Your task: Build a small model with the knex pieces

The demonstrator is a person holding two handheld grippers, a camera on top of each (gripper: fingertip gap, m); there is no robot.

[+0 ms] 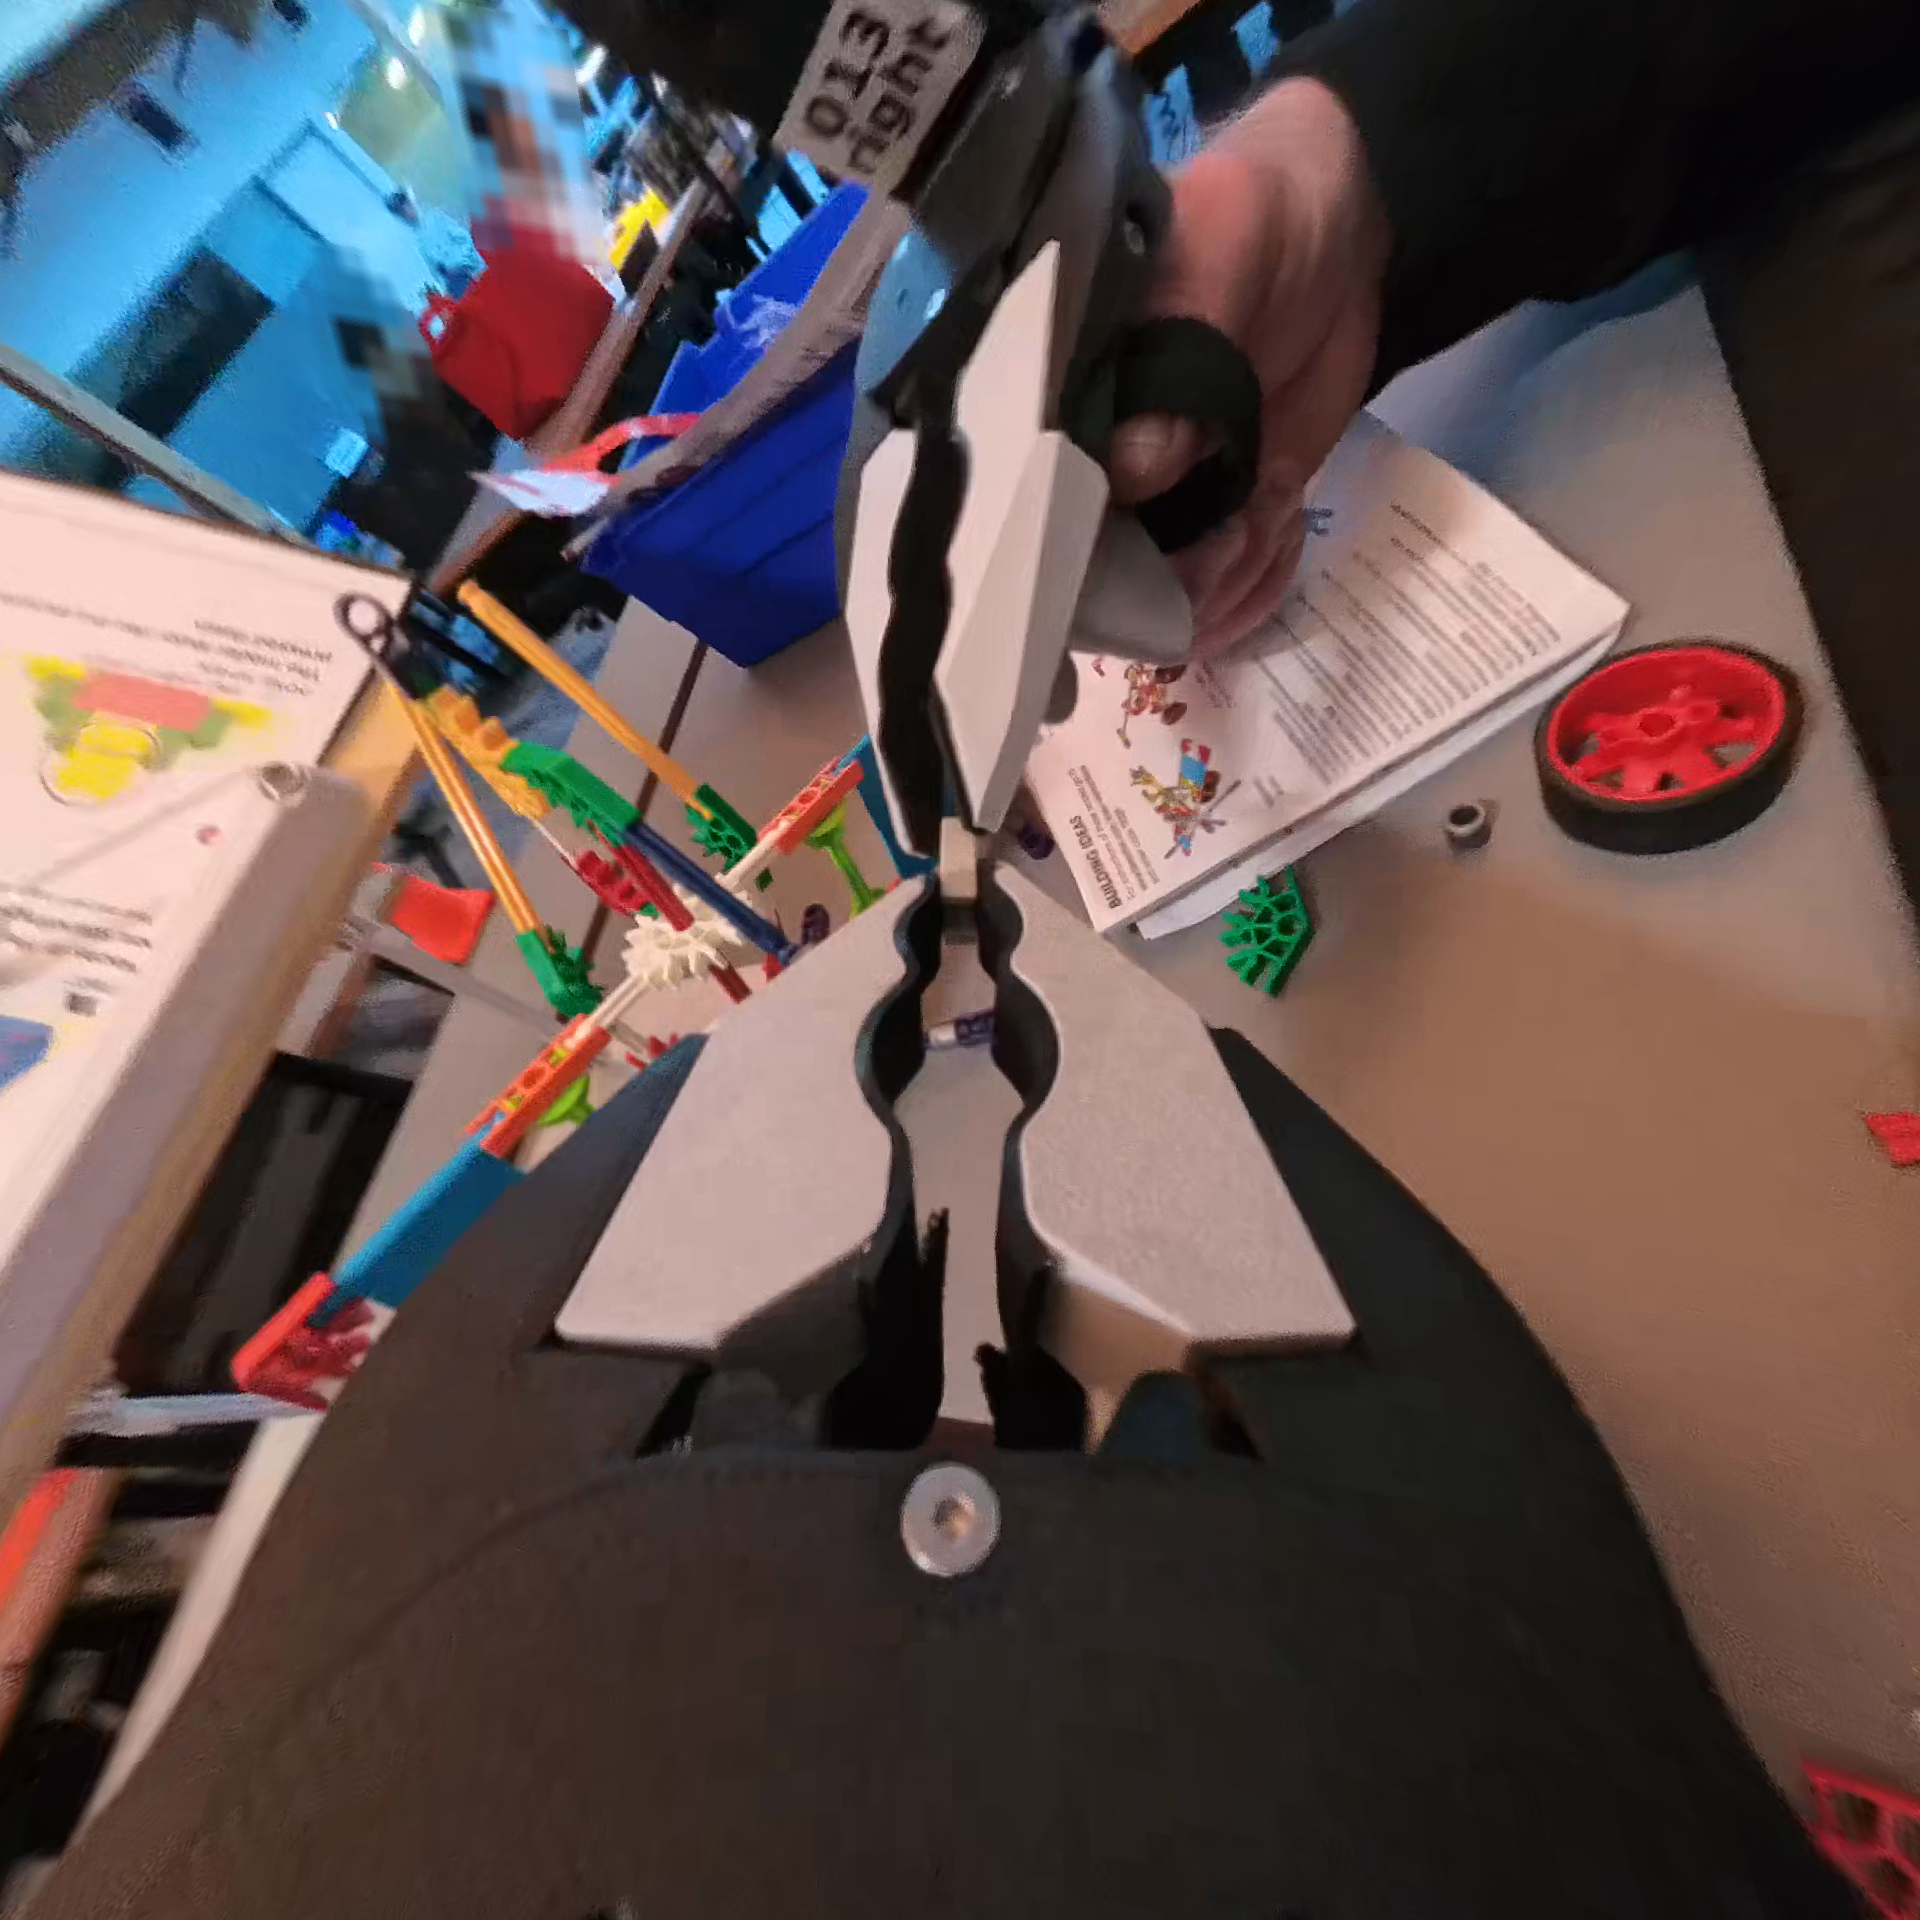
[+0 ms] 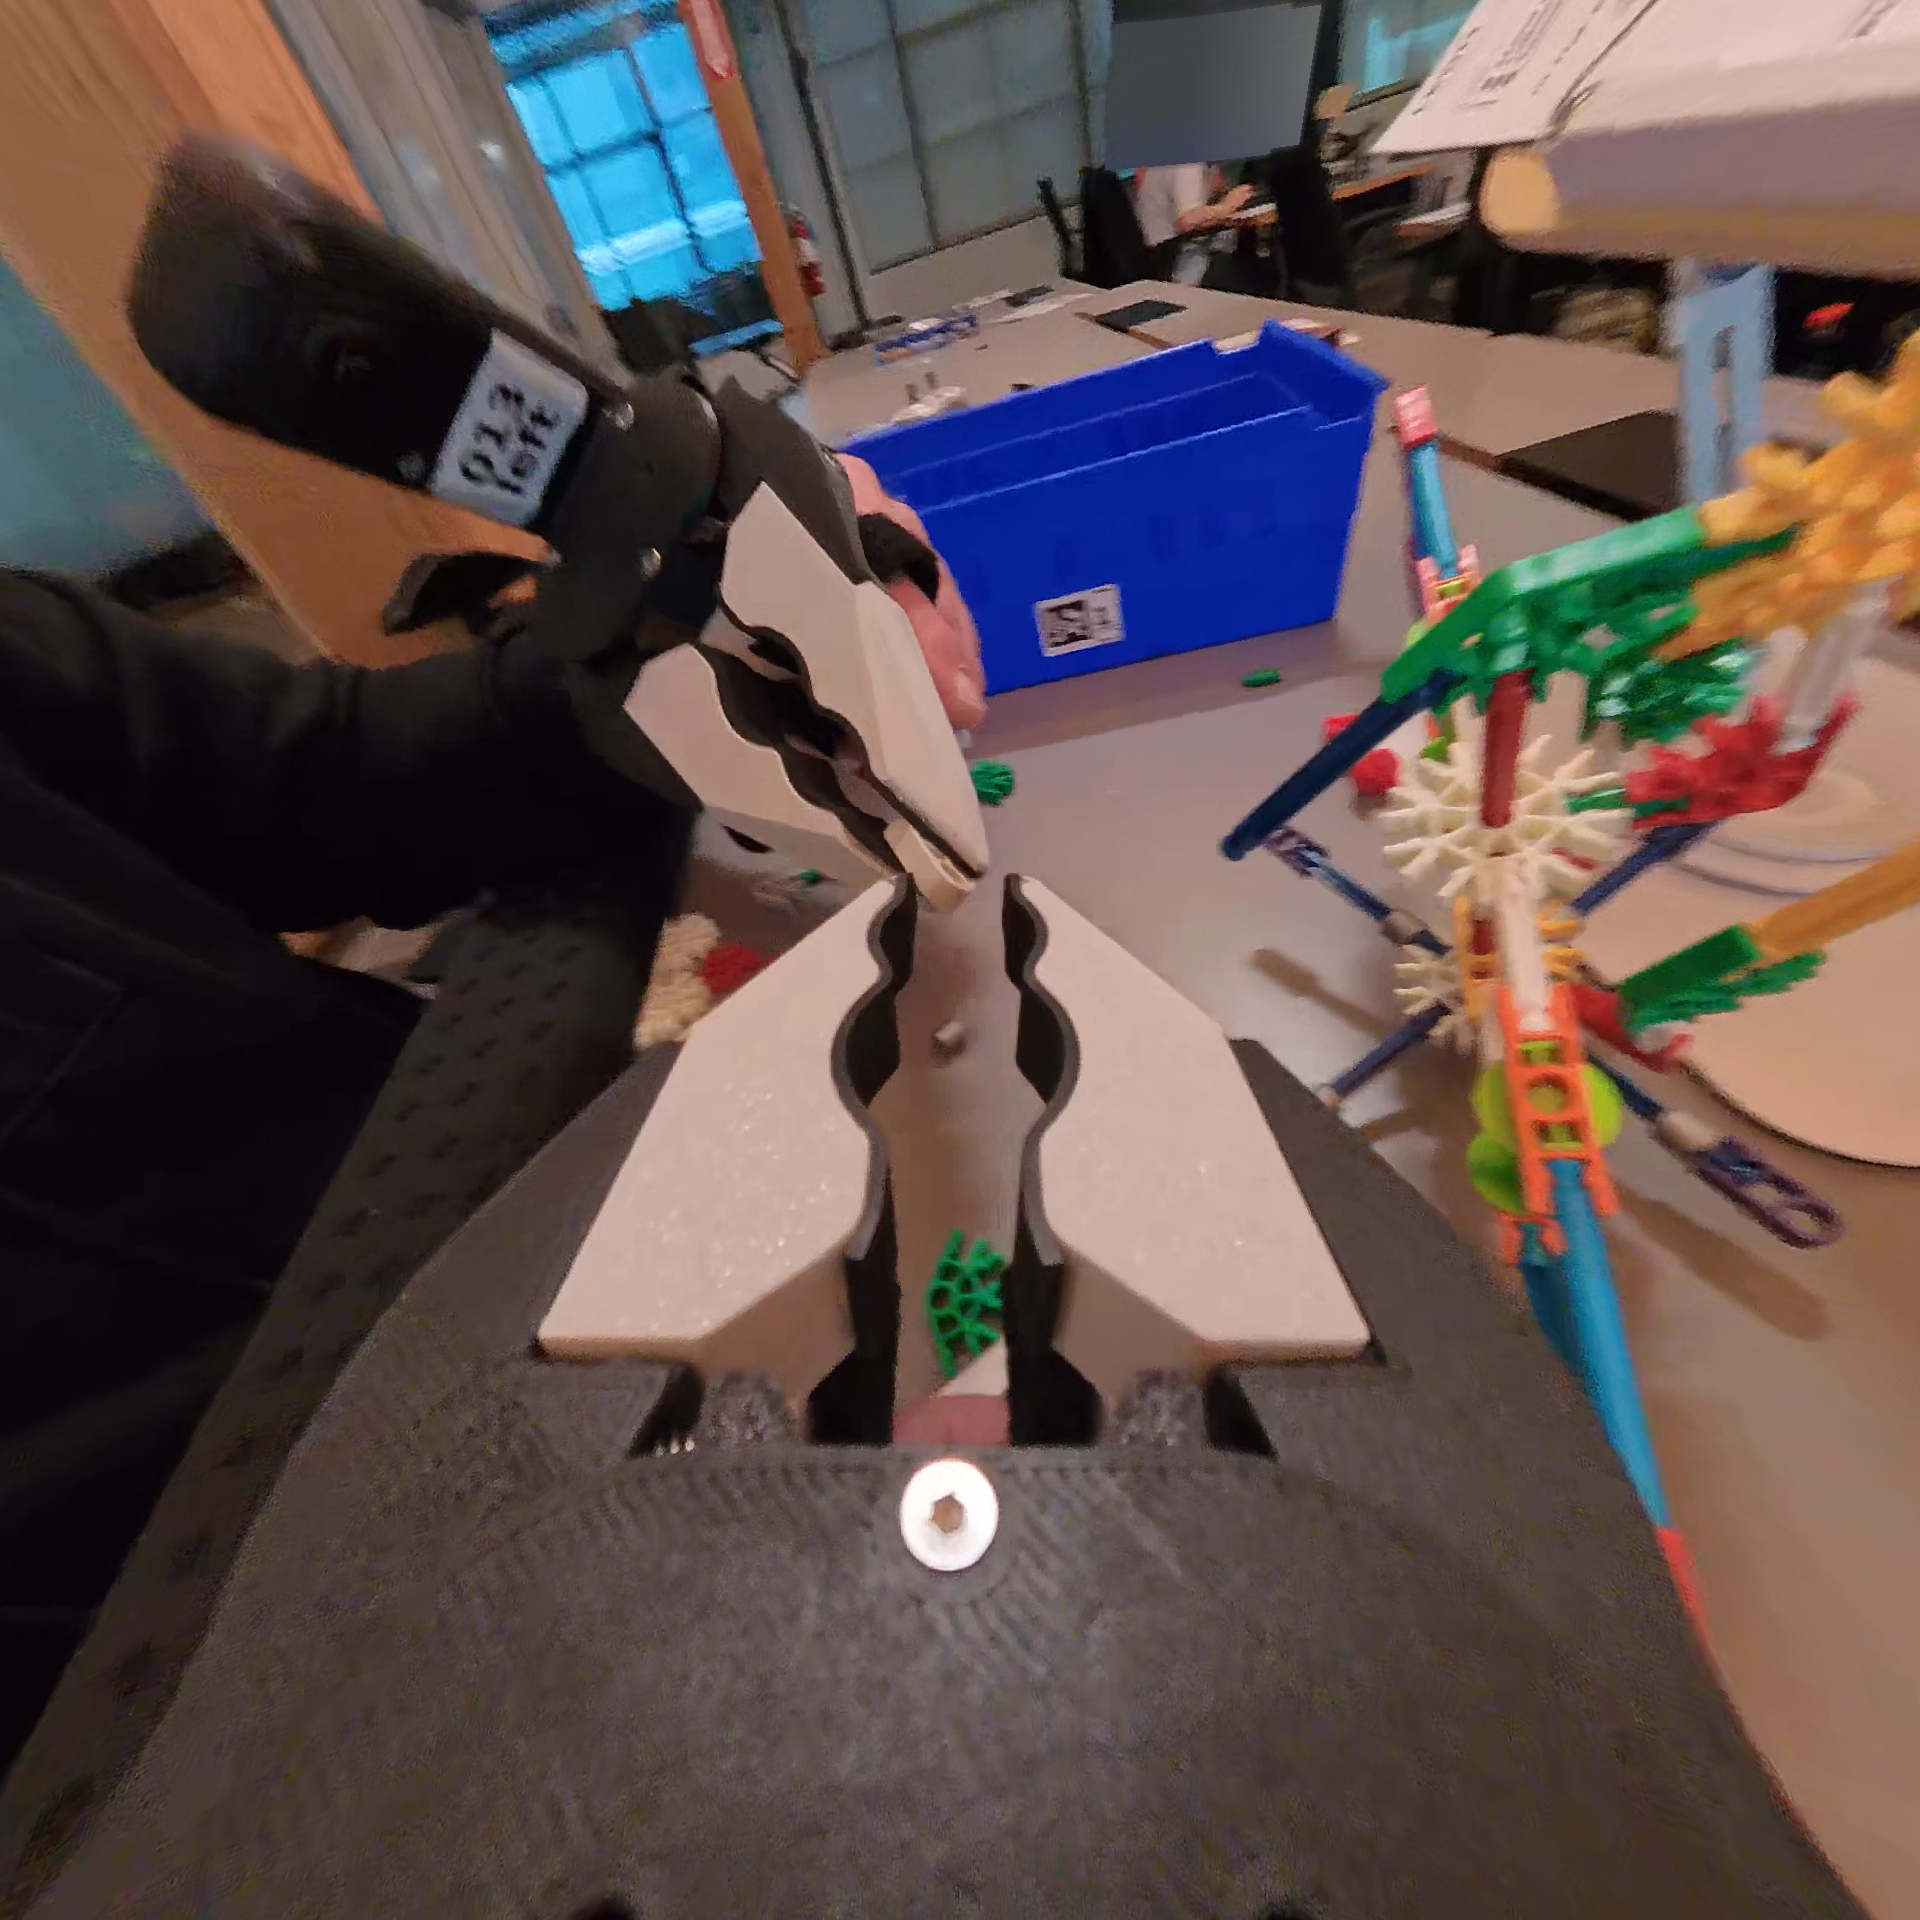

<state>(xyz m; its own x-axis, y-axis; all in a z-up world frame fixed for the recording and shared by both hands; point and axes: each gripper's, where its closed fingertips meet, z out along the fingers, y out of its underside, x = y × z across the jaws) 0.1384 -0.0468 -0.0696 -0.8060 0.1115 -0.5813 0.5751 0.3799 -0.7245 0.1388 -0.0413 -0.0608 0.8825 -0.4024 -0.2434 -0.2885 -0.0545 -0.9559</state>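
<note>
My left gripper [image 1: 961,906] is shut on a small grey piece [image 1: 958,860] at its fingertips, above the grey table [image 1: 1455,1091]. My right gripper [image 1: 961,823] comes down from above and its tips meet that piece head-on. In the right wrist view my right gripper [image 2: 961,888] is narrowly open, with table showing between its pads. There the left gripper [image 2: 961,871] comes in from the left and holds the piece [image 2: 938,890] at the mouth of the right jaws, beside the left fingertip. A colourful rod-and-connector model [image 1: 623,883] [image 2: 1538,831] stands just beside both.
A blue bin [image 1: 748,499] [image 2: 1143,520] stands behind. An instruction booklet [image 1: 1351,686], a red wheel with a black tyre [image 1: 1673,743], a green connector [image 1: 1268,930] [image 2: 966,1299] and a small grey spacer [image 1: 1467,826] [image 2: 945,1034] lie on the table. A white box [image 1: 156,831] stands left. My left and right fingertips are right by each other.
</note>
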